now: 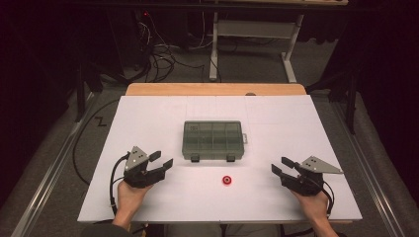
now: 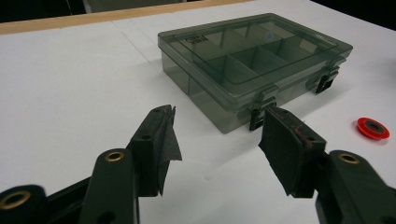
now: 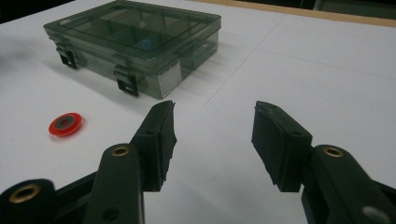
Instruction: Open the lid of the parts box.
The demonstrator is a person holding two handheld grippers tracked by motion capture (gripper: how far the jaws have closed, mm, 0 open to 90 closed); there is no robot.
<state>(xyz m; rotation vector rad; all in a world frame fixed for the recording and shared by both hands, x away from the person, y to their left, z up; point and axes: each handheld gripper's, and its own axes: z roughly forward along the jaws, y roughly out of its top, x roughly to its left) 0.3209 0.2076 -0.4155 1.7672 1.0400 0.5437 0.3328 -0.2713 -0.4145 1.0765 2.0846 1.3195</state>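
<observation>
Lying at the centre of the white tabletop (image 1: 148,118), the smoky translucent plastic compartment box (image 1: 213,139) is looking light, rigid and slick, best pinched at its front latches, while both hand-held grippers are hovering wide and empty.

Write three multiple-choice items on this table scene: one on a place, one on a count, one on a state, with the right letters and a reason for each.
1. Where does the red ring lie?
A. inside the box
B. on the white table, on the person's side of the box
C. between the left gripper's fingers

2. How many latches are on the front of the compartment box?
A. two
B. four
C. none

3. How is the box's lid?
A. shut
B. standing open
C. taken off

Answers:
1 B: it rests on the bare table, apart from the box.
2 A: two dark clips sit on the front wall.
3 A: the lid lies flat with both clips down.
</observation>
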